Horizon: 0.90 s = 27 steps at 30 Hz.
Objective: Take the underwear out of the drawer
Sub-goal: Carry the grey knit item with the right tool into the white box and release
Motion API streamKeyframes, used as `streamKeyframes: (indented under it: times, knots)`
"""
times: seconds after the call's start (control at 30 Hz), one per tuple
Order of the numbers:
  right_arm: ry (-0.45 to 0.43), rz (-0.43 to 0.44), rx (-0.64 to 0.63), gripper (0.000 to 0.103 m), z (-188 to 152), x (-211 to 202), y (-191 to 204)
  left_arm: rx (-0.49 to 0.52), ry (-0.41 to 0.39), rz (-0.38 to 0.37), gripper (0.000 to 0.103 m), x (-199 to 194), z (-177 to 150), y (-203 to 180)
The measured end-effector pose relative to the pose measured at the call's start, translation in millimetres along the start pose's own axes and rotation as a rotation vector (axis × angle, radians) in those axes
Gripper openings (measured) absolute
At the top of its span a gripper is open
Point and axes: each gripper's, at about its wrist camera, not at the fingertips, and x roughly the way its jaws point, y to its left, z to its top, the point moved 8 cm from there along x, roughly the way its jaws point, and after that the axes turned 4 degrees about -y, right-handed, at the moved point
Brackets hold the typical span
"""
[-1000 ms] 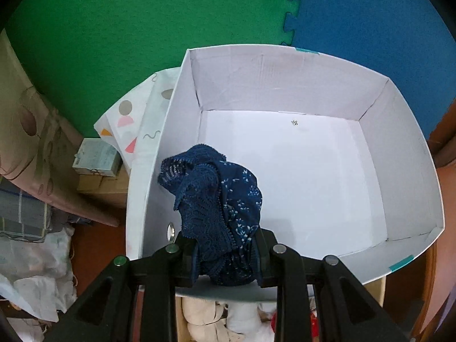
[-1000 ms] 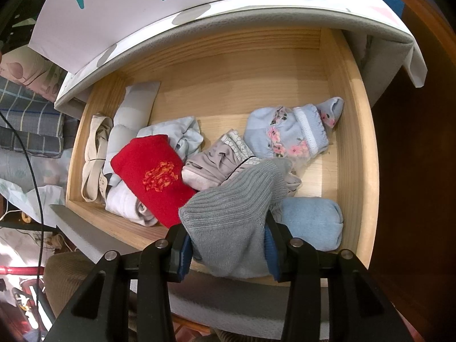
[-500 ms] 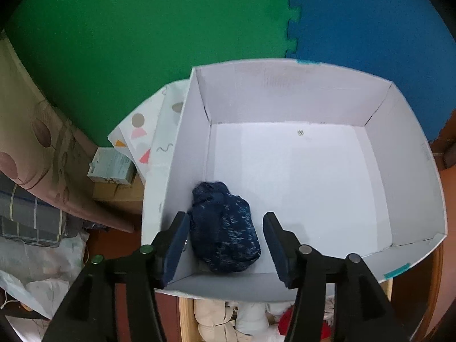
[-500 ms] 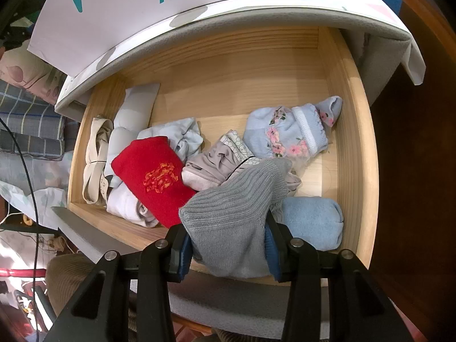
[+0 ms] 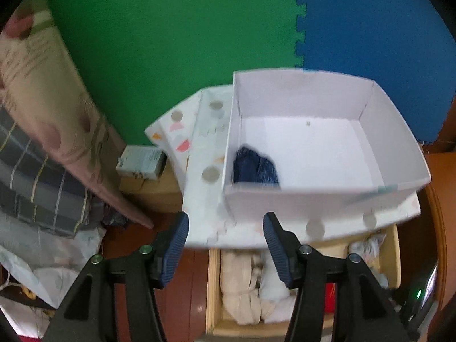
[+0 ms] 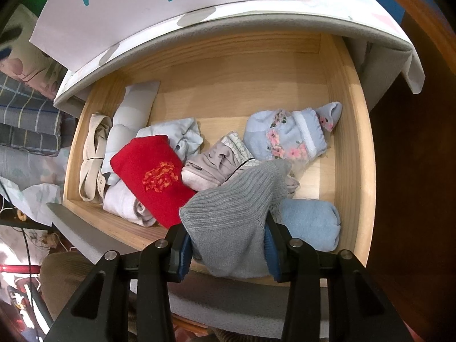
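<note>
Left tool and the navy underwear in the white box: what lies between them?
In the left wrist view, the white box's near wall lies between the open left tool and the navy underwear.

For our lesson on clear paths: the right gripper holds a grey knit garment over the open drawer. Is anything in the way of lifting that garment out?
Nothing visible blocks it. The right gripper is clamped on the grey knit garment, which lies on top of the other clothes at the front of the drawer. The white shoe box sits on the top further back, not above the garment.
</note>
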Motion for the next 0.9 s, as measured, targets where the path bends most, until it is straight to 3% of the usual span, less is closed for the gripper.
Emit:
streamKeyframes:
  times: [0.3, 0.5, 0.77, 0.9]
  knots:
    - [-0.009, -0.017, -0.032, 0.038, 11.0, -17.8, 5.4, -0.095, 0.022, -0.043, 0.056, 17.2, -76.9, 15.1]
    - [-0.027, -0.008, -0.037, 0.038, 26.4, -44.3, 9.0, -0.123, 0.11, -0.117, 0.056, 40.1, -120.9, -1.7]
    - [-0.061, -0.01, -0.088, 0.038, 44.7, -88.6, 20.8, -0.175, 0.171, -0.09, 0.056, 60.0, -157.6, -11.9]
    - [-0.116, -0.003, -0.109, 0.038, 66.7, -123.3, 28.6, -0.177, 0.162, -0.028, 0.056, 64.4, -166.6, -4.3]
